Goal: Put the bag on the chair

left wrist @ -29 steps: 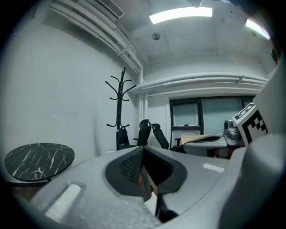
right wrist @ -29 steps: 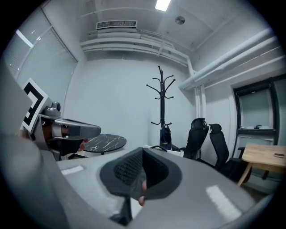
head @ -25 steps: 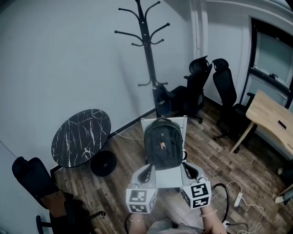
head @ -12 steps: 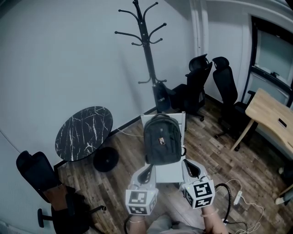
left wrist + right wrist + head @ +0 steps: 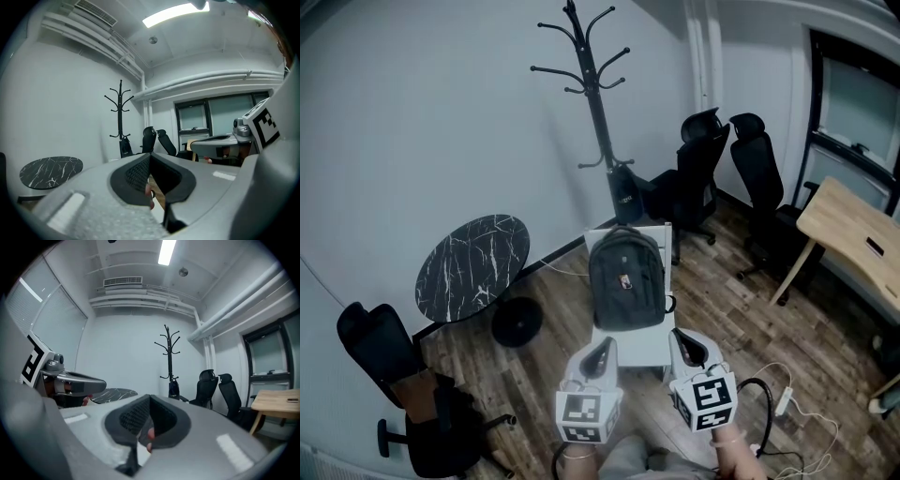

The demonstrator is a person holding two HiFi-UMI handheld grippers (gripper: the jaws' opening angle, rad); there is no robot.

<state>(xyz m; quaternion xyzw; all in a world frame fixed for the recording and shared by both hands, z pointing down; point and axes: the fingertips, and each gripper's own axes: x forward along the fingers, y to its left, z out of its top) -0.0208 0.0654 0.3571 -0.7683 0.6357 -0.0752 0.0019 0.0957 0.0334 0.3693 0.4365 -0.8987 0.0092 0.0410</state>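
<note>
A dark grey backpack (image 5: 625,278) stands upright on the white chair (image 5: 630,349), leaning against its backrest, in the middle of the head view. My left gripper (image 5: 602,352) and right gripper (image 5: 684,345) hover side by side just in front of the chair seat, apart from the bag. Both are shut with nothing between the jaws. In the left gripper view the left gripper (image 5: 150,164) points toward the far wall, and in the right gripper view the right gripper (image 5: 149,408) does the same; the bag is hidden in both.
A black coat rack (image 5: 598,103) with a small dark bag (image 5: 625,193) stands behind the chair. A round marble table (image 5: 472,265) is to the left, black office chairs (image 5: 717,178) to the right, a wooden desk (image 5: 848,231) at far right. Cables (image 5: 787,403) lie on the floor.
The view has drawn back slightly: chair and bag sit a bit higher and farther in the head view. Both grippers stay shut and empty in front of the seat.
</note>
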